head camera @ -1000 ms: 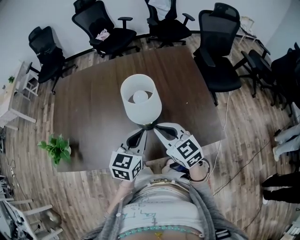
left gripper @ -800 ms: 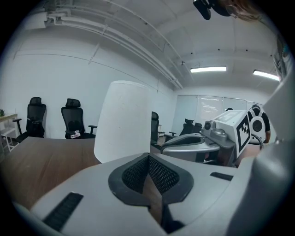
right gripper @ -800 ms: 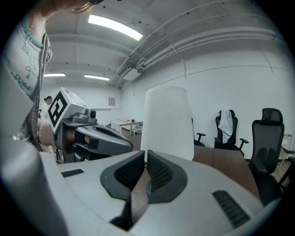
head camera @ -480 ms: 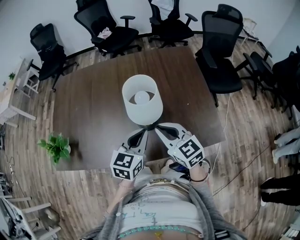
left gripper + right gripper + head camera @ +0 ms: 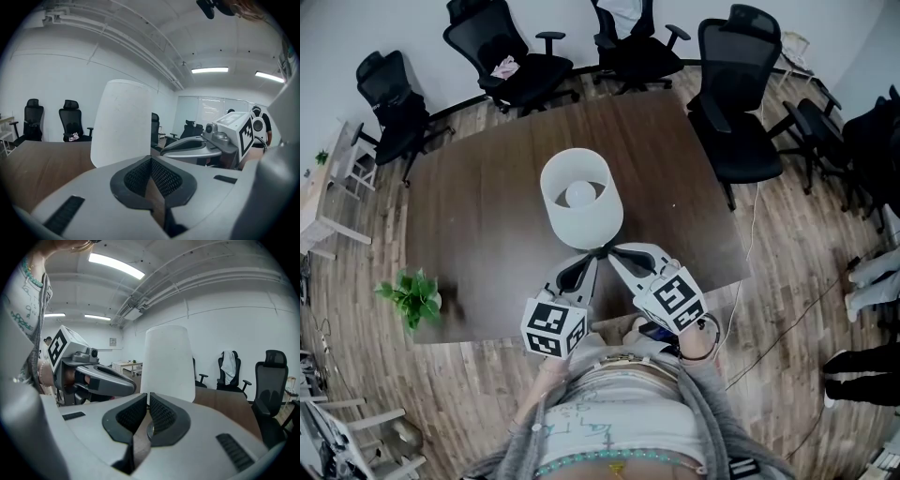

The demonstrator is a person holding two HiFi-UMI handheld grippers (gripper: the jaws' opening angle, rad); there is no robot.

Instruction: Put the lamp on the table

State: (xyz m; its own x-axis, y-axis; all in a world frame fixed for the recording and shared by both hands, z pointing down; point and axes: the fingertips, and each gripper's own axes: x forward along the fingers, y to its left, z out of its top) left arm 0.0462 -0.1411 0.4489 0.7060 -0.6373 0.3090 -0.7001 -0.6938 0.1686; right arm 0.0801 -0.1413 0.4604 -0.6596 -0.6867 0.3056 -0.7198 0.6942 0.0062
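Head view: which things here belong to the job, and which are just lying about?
Belongs to the job:
lamp
table
left gripper and right gripper, both closed on the lamp below its shade

Just lying about:
potted plant
office chairs

Meeting room; long table, office chairs

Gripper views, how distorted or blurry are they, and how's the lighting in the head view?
Left gripper view: heavy fisheye with black corners; the ceiling lights glare white. Right gripper view: same bending, one ceiling strip blown out. Head view: even, rather dim light, the table edges bowed by the lens, the lamp shade sharp.
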